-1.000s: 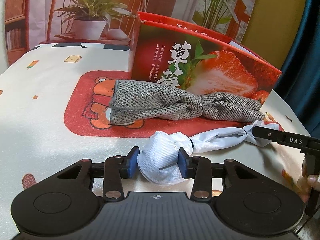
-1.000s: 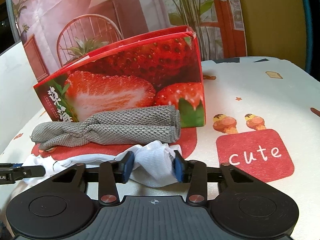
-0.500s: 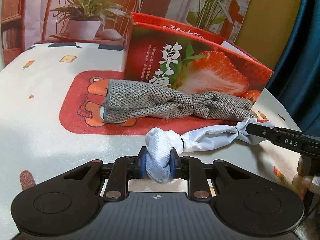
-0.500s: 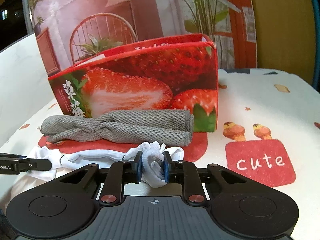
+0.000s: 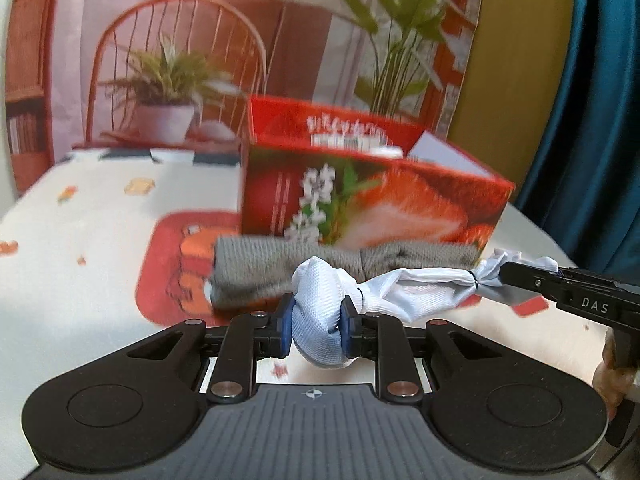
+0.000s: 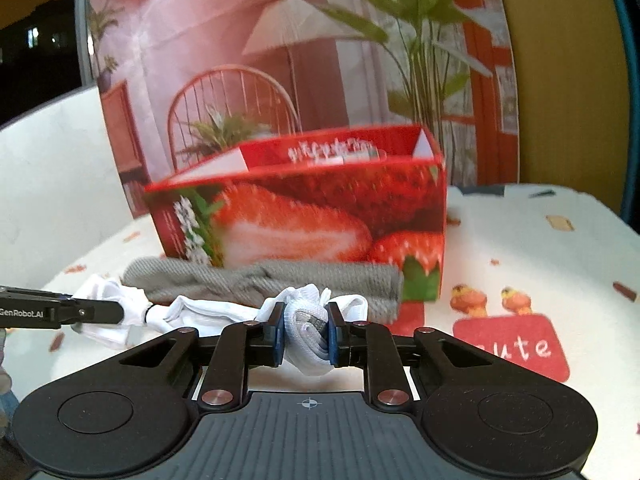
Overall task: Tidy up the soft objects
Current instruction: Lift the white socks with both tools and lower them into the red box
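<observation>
gripping white cloth (image 5: 320, 320) ends; "cute" patch (image 6: 512, 344) right-view only.

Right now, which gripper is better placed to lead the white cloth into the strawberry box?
Probably right: shut on the white cloth like the left, but the strawberry box opening faces it squarely.

White mesh cloth (image 5: 404, 290), pale and faintly bluish; behind it a grey knitted-looking towel (image 6: 260, 280). The box (image 5: 380, 204) is red, printed with strawberries and green leaves. The tablecloth (image 6: 532, 248) is cream, with red patches and small cartoon motifs.
</observation>
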Action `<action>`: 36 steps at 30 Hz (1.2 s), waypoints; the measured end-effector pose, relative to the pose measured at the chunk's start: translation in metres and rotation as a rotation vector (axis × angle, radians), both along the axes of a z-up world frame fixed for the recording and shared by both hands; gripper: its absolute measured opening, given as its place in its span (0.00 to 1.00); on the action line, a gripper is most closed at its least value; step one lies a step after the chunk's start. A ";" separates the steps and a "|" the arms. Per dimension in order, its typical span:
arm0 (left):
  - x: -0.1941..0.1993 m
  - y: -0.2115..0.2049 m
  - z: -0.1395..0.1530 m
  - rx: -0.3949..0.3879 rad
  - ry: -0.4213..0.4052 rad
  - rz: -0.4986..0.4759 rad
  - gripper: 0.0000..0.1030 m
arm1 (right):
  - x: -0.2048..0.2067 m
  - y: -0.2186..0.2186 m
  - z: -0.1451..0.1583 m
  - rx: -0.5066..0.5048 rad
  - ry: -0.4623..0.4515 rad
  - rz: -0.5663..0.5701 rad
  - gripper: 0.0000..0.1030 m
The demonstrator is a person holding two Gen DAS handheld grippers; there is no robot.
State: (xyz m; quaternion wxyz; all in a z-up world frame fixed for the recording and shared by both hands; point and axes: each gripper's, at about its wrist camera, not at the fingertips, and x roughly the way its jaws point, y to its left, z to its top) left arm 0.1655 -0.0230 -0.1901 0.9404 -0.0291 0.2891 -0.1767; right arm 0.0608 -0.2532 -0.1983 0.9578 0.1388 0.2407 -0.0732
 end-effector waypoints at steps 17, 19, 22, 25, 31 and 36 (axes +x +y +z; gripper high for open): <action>0.019 -0.004 0.084 -0.021 -0.156 -0.042 0.23 | 0.021 -0.020 0.079 -0.037 -0.149 -0.001 0.18; 0.027 -0.005 0.087 -0.019 -0.148 -0.045 0.23 | 0.027 -0.024 0.084 -0.038 -0.152 -0.002 0.18; 0.036 -0.006 0.092 -0.016 -0.136 -0.047 0.23 | 0.037 -0.027 0.092 -0.045 -0.155 0.003 0.18; 0.048 -0.009 0.095 -0.002 -0.136 -0.043 0.23 | 0.050 -0.030 0.097 -0.051 -0.150 0.008 0.18; 0.088 -0.019 0.097 0.006 -0.107 -0.040 0.23 | 0.086 -0.042 0.100 -0.069 -0.125 0.002 0.18; 0.131 -0.035 0.090 0.033 -0.036 -0.073 0.23 | 0.120 -0.059 0.095 -0.085 -0.080 -0.007 0.18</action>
